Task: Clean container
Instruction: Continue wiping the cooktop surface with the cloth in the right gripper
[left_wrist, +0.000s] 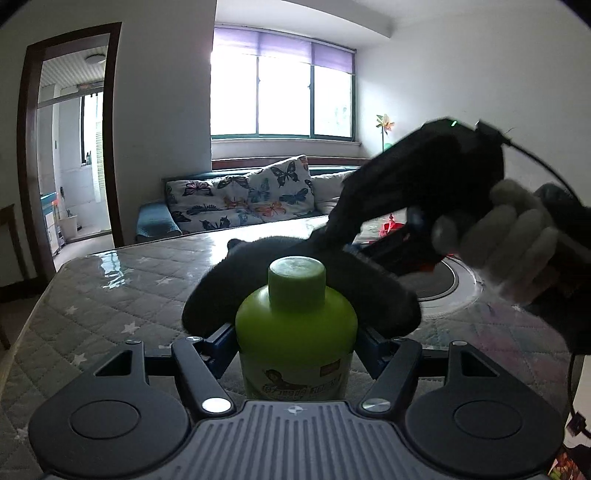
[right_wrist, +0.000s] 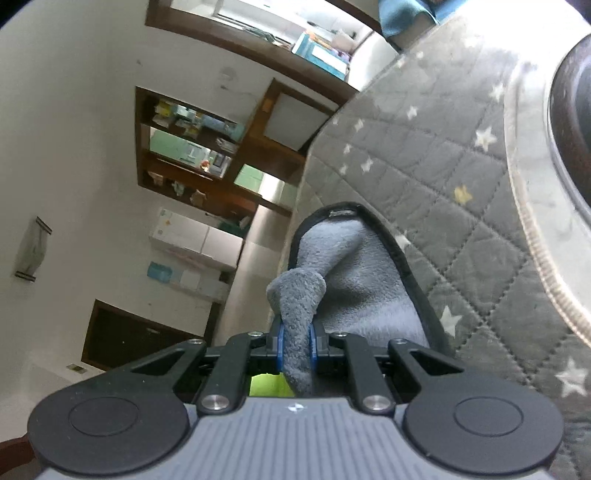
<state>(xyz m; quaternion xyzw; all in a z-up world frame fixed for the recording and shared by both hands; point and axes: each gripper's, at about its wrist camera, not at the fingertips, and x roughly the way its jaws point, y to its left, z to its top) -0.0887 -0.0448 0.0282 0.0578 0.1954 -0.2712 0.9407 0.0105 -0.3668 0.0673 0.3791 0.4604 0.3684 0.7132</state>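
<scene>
Bottle (left_wrist: 295, 332): a green plastic one with a matching screw cap (left_wrist: 297, 282) and a printed label low on its front, standing upright over the quilted, star-printed table cover (left_wrist: 110, 295), pinched at its shoulders by the left gripper (left_wrist: 295, 341).
Left gripper: closing its blue pads on the bottle's sides and holding it.
Right gripper (right_wrist: 295, 341): clamping tight on a fold of grey cloth (right_wrist: 347, 277), which is draping behind and around the bottle's cap.
Hand (left_wrist: 517, 243): gloved, gripping the right tool at the frame's right edge.
Risk, slipping: the smooth round body could be twisting or sliding between the pads if the wiping is pushing sideways.
Risk, tipping: a hard pull on the cloth could be levering the bottle over by its cap.
Risk, cloth: only a narrow fold is being pinched, so it may be working loose.
</scene>
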